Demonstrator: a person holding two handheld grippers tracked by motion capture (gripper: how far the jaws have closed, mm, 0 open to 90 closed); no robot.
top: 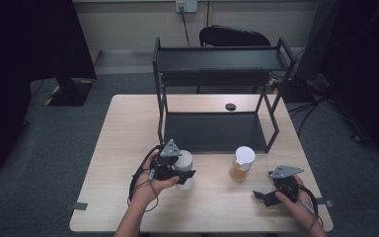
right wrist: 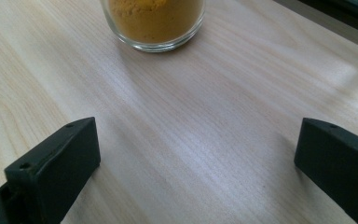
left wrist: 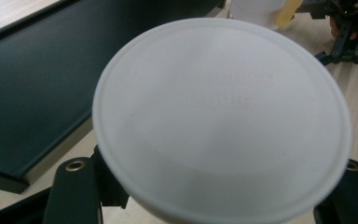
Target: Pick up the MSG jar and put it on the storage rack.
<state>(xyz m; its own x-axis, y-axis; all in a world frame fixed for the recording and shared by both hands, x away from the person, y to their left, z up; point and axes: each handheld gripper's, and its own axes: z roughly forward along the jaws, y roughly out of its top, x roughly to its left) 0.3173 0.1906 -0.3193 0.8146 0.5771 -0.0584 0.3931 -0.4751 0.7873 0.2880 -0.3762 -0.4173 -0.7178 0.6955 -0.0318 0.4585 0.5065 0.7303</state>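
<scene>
A white-lidded jar [top: 184, 160] is lifted off the table at the front left, and my left gripper [top: 183, 174] is shut on it. In the left gripper view its round white lid [left wrist: 221, 121] faces the camera, with the black fingers [left wrist: 74, 186] on either side below it. A glass jar of orange powder [top: 241, 167] with a white lid stands on the table to the right. The right gripper view looks at its base [right wrist: 154, 21]. My right gripper [top: 269, 196] rests open near the table's front right, its jaws [right wrist: 196, 158] wide apart over bare wood, short of the glass jar.
A black two-tier metal rack [top: 217, 59] stands at the back middle of the wooden table [top: 128, 128]; its lower tray [left wrist: 37, 84] lies just beyond the held jar. A small black disc [top: 230, 106] lies behind the rack. A chair [top: 234, 35] stands beyond the table.
</scene>
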